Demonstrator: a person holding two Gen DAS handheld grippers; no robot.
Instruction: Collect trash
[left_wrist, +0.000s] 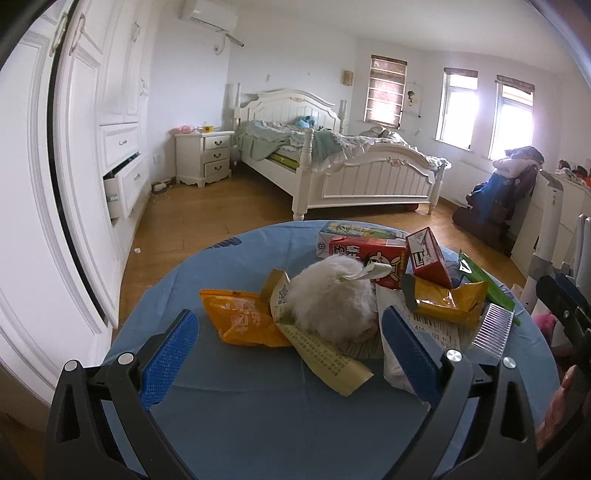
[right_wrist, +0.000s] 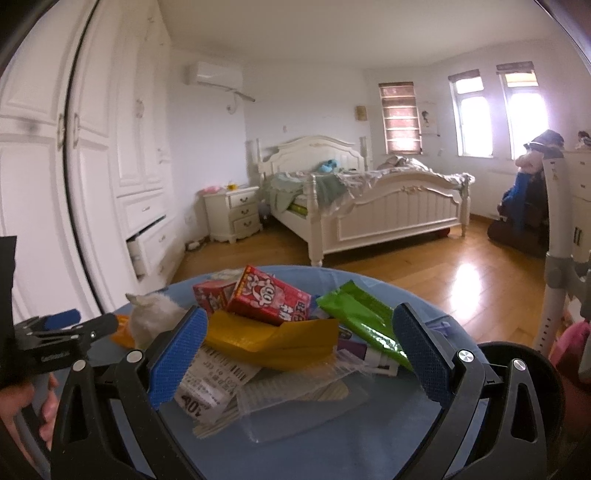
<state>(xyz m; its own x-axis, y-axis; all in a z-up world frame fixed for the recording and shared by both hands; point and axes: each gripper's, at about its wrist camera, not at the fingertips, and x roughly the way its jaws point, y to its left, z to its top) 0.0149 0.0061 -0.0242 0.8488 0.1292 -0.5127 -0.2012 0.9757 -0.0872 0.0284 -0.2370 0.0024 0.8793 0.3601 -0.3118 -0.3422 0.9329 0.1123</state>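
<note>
- Trash: orange wrapper (left_wrist: 240, 319), white fluff (left_wrist: 332, 299), red cartons (left_wrist: 369, 258), green wrapper (right_wrist: 362, 317), all piled on the blue worktop (left_wrist: 240, 406).
- Left claw (left_wrist: 291, 356): released, empty.
- Right claw (right_wrist: 301, 352): released, empty.
- Judgement: nothing collected yet; the whole pile remains.

Both tongs are spread wide and holding nothing: left gripper (left_wrist: 290, 350) and right gripper (right_wrist: 301, 350) sit side by side, blue pads (right_wrist: 177, 360) facing inward.
</note>
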